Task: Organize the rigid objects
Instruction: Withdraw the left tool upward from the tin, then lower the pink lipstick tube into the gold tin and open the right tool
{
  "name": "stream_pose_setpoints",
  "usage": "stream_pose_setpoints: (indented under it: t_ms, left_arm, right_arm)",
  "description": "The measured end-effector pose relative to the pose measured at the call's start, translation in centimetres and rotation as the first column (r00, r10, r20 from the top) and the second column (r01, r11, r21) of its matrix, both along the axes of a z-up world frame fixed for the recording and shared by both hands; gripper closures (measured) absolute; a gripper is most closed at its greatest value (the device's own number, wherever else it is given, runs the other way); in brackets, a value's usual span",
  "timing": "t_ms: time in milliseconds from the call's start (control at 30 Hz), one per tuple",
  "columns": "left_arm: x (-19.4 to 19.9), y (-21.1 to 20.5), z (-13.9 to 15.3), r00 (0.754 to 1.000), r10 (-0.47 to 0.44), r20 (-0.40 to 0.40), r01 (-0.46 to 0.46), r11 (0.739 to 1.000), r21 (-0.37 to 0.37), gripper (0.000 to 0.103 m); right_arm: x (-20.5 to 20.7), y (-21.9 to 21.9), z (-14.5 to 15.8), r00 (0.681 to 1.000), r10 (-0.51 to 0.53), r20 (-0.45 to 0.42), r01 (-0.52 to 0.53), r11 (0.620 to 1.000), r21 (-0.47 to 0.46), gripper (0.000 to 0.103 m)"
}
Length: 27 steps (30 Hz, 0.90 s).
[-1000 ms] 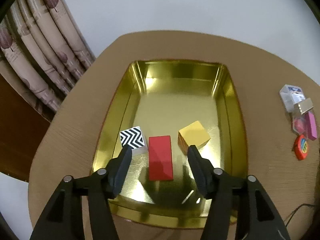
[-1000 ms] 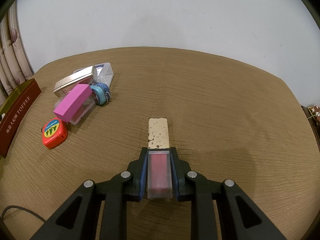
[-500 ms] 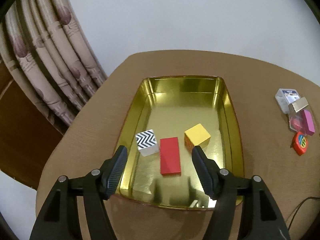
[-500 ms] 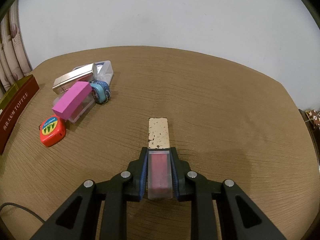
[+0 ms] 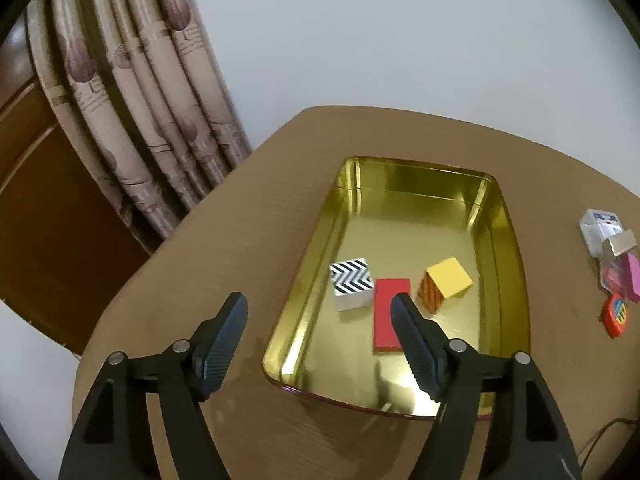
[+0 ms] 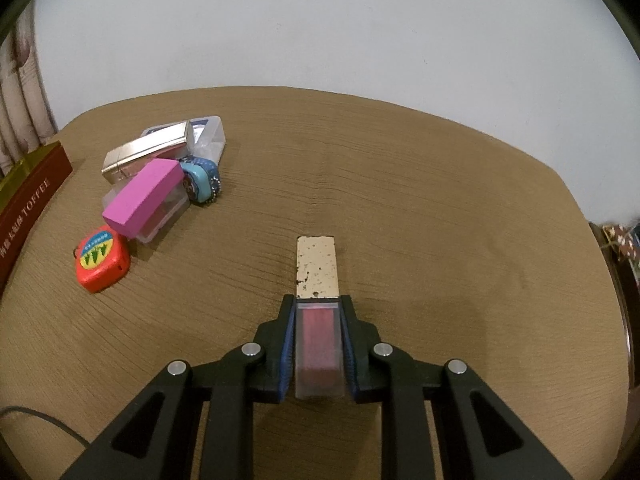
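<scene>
A: What is the left hand-held gripper doing?

B: Its jaws stand apart and have just been opening wider. Nothing is between them. It hangs at the lower middle of its view, over the near left corner of the gold tin.

A: And inside the tin?

B: Three blocks in a row, in the near half. A zigzag cube on the left, a flat red block in the middle, a yellow cube on the right. The red one lies just beside each cube. The gripper's right finger hides part of it.

A: The right hand-held gripper?

B: Clamped on a clear case with something red inside, low in the centre of its view. A cream, speckled strip sticks out ahead of the fingertips, over the counter.

A: What else is out there?

B: A heap at the upper left of the right view, well apart from that gripper. A pink block lies on a clear box, with a silver bar behind it, a blue trinket beside it, and another clear box at the back. An orange tape measure sits nearer. The tin's red side, lettered TOFFEE, shows at the left edge.

A: Behind the counter?

B: A white wall, and a curtain at the upper left of the left view.
</scene>
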<state>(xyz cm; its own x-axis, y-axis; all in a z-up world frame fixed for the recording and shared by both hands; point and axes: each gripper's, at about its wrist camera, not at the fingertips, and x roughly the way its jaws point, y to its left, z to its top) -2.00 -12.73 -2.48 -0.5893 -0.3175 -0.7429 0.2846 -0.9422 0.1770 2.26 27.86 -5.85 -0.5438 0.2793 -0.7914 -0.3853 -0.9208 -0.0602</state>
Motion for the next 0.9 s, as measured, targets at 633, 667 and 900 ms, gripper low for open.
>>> stream_pose_setpoints:
  t_ms: [633, 667, 900]
  left_arm:
    - [0.7, -2.3, 0.0, 0.998, 0.055, 0.023, -0.057, 0.996, 0.070, 0.027]
    - [0.7, -2.6, 0.0, 0.997, 0.069, 0.028, -0.071, 0.994, 0.078, 0.027]
    - [0.9, -4.3, -0.1, 0.992, 0.116, 0.040, -0.119, 0.987, 0.109, 0.027]
  right_arm:
    - [-2.8, -10.7, 4.4, 0.972, 0.226, -0.064, -0.227, 0.974, -0.019, 0.083]
    - [-3.2, -11.9, 4.7, 0.965, 0.253, -0.070, -0.255, 0.967, -0.025, 0.083]
    - [-4.4, -21.1, 7.4, 0.912, 0.398, -0.098, -0.403, 0.914, -0.038, 0.083]
